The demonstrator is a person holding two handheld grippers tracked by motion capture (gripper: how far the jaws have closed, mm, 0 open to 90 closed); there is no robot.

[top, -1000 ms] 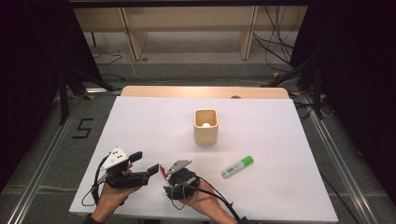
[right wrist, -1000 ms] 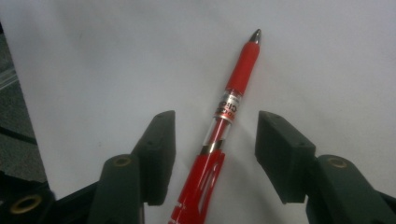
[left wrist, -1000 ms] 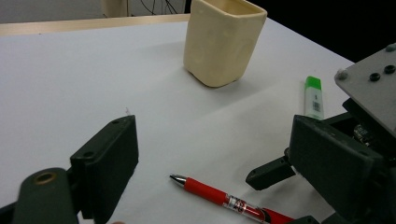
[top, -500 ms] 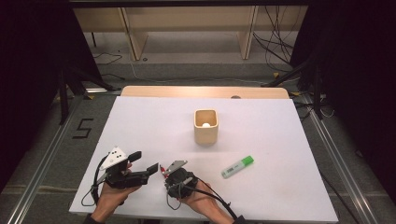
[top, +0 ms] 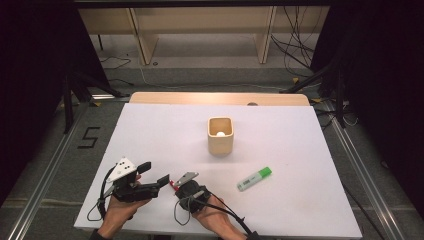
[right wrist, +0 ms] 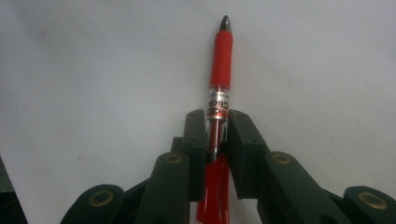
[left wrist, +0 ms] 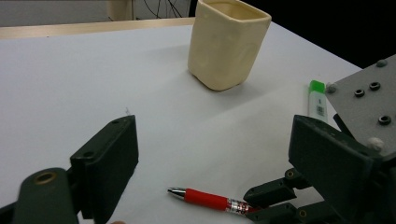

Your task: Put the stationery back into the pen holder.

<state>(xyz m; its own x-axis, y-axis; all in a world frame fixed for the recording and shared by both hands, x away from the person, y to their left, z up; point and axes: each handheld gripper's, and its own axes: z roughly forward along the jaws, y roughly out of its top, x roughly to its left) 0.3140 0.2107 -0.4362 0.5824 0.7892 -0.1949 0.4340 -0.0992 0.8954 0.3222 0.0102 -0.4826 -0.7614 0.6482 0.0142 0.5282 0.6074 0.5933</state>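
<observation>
Now: my right gripper (right wrist: 217, 135), jaws just closing, clamps the red pen (right wrist: 219, 70) lying on the table (top: 165, 135).
Left gripper (left wrist: 205, 154): released, idle.
Next: probably lift toward the cup (top: 220, 136).

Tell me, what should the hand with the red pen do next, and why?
Probably lift it a little. The right gripper's jaws have just been closing and now pinch the red plastic pen at its clear middle, while its tip seems to lie on the white table. Raising it should free it for carrying to the cream square cup. The left gripper is open beside it.
</observation>
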